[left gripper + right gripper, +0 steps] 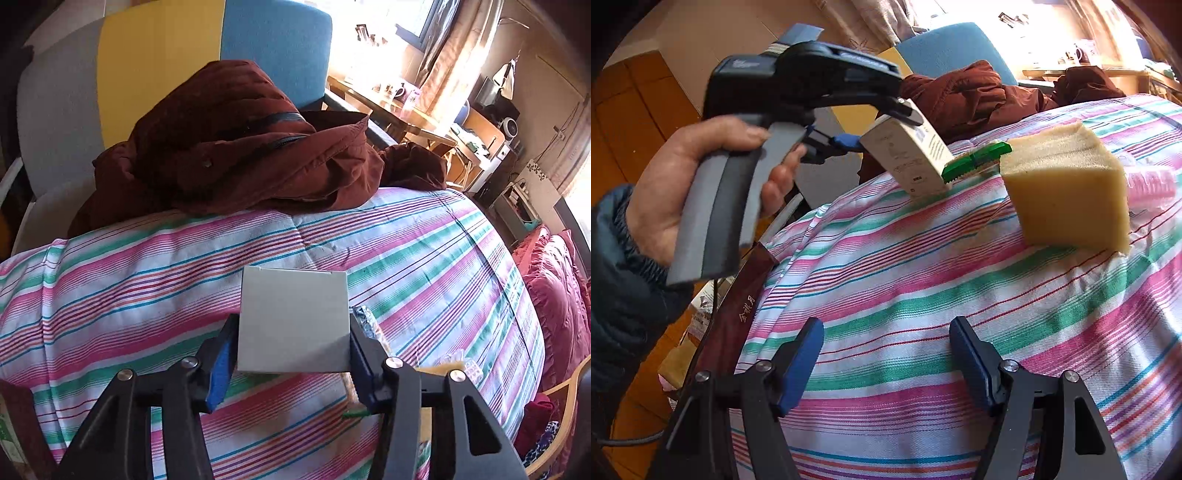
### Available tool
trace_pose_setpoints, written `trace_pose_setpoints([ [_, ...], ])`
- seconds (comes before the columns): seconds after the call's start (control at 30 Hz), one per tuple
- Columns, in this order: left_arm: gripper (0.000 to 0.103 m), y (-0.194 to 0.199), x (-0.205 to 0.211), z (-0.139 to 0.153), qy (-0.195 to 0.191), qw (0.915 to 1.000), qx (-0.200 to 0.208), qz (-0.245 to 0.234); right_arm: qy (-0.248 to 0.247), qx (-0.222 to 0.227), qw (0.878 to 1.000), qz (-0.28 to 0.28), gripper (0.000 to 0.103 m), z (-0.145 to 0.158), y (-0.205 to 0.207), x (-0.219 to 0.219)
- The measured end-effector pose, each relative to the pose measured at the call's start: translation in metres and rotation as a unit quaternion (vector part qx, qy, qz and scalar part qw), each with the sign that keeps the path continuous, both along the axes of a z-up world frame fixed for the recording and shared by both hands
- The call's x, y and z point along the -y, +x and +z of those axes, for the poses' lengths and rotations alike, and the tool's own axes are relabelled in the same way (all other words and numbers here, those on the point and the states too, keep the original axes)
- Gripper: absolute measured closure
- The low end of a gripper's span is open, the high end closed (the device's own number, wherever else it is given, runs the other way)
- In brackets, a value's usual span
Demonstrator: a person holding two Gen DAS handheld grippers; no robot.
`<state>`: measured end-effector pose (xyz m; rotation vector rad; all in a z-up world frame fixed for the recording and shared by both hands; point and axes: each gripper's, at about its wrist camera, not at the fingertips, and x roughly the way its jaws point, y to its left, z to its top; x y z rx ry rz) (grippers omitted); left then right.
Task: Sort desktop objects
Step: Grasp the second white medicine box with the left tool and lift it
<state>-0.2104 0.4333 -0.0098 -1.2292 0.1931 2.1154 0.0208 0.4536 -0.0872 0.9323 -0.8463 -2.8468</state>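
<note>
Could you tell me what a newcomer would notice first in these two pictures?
Probably the white box clamped in the left gripper, held above the bright striped bedspread. Next, the big yellow sponge block lying on that bedspread, ahead of the open right gripper. Behind, a dark red jacket is heaped at the far edge.
</note>
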Motion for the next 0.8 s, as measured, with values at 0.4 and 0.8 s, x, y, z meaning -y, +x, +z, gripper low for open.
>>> trace_pose_setpoints([
  [0.4,0.051,0.084,0.124,-0.031,0.046,0.9980,-0.031,0.030,0.009,0.009,1.000,-0.002,0.031,0.001,0.000,0.000],
  [0.8,0.047,0.138,0.160,-0.061,0.067,0.9972,-0.030,0.014,0.002,0.007,1.000,-0.010,0.031,0.000,0.003,-0.003],
])
